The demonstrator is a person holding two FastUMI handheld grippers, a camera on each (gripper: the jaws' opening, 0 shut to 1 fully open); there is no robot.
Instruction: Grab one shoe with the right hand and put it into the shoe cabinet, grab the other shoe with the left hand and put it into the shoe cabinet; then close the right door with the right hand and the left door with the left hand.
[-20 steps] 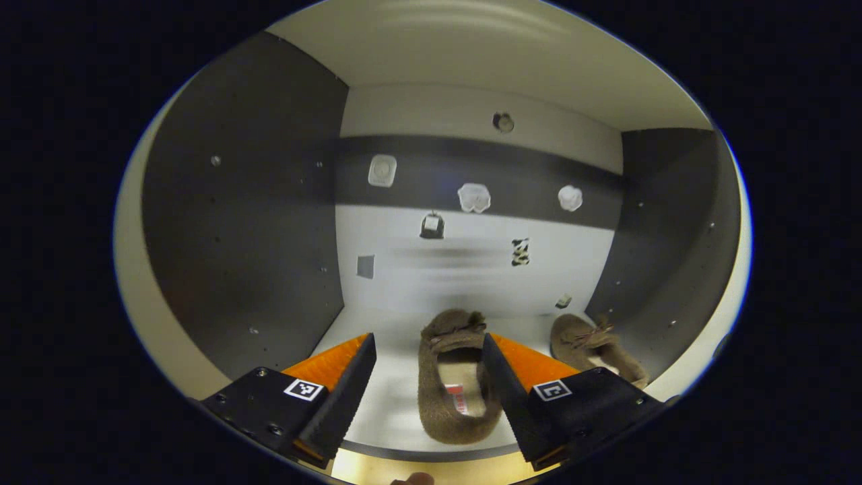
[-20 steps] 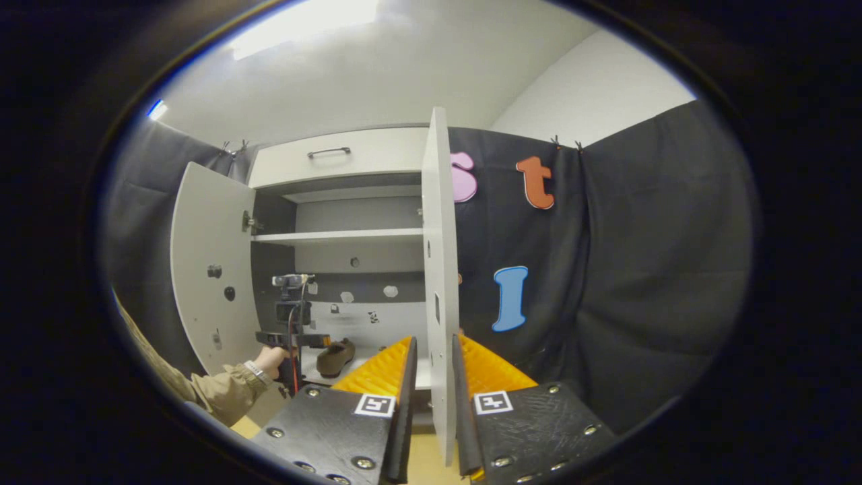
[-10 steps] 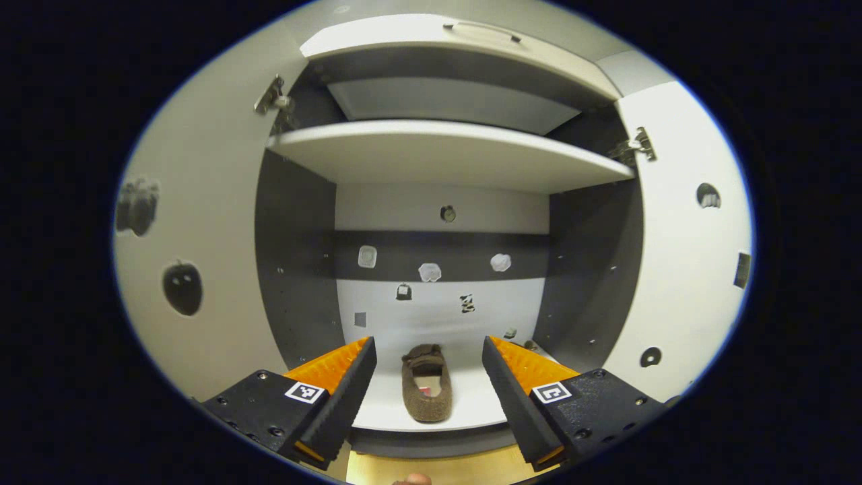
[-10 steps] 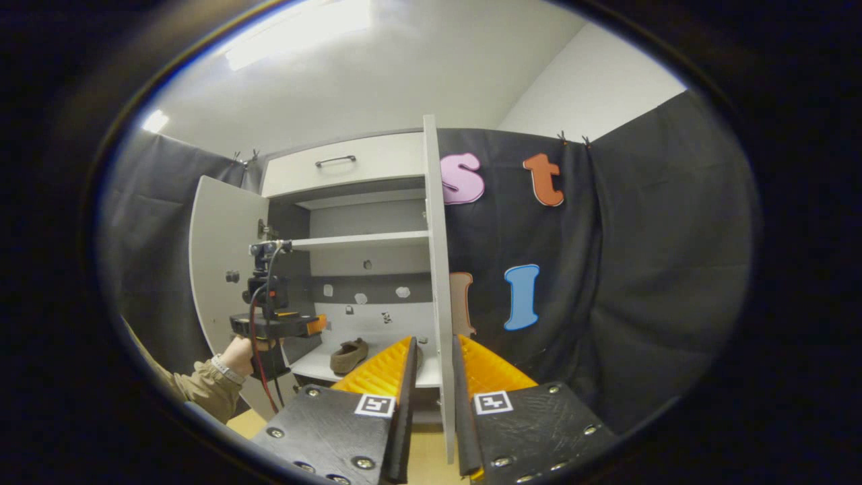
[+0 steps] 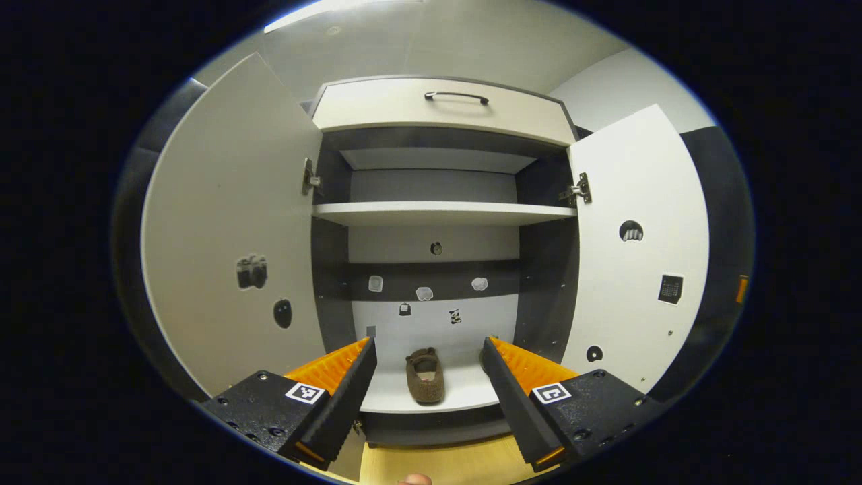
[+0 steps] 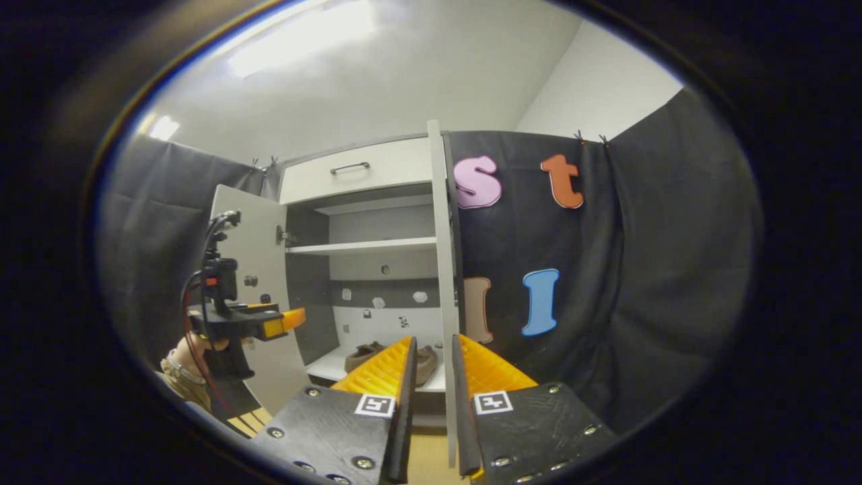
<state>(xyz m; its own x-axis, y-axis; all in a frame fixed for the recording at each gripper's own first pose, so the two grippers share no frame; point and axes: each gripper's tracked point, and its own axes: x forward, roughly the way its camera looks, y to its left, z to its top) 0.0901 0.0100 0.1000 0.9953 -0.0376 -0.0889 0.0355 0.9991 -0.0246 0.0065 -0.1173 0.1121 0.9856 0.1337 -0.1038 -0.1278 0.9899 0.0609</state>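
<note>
A brown slipper (image 5: 424, 377) lies on the cabinet's bottom shelf (image 5: 465, 399), toe pointing inward. My left gripper (image 5: 427, 343) hangs open in front of the cabinet, well back from the slipper, with nothing between its fingers. The left door (image 5: 229, 222) and right door (image 5: 633, 283) both stand wide open. The right gripper view shows two slippers, one (image 6: 363, 353) beside the other (image 6: 425, 364), on that shelf. My right gripper (image 6: 433, 339) has only a narrow gap between its fingers. The right door's edge (image 6: 441, 269) shows through that gap. A hand (image 6: 178, 350) holds the left gripper (image 6: 283, 322) by the left door (image 6: 262, 229).
A drawer with a dark handle (image 5: 458, 98) tops the cabinet, and an upper shelf (image 5: 444, 213) crosses it. Small stickers dot the back panel and doors. Black cloth wall (image 6: 640, 269) hangs right of the cabinet. Light wood floor (image 5: 438, 465) lies below.
My left gripper has drawn back out of the cabinet, leaving the slipper on the bottom shelf. The right gripper has backed off a little, still lined up with the right door's edge.
</note>
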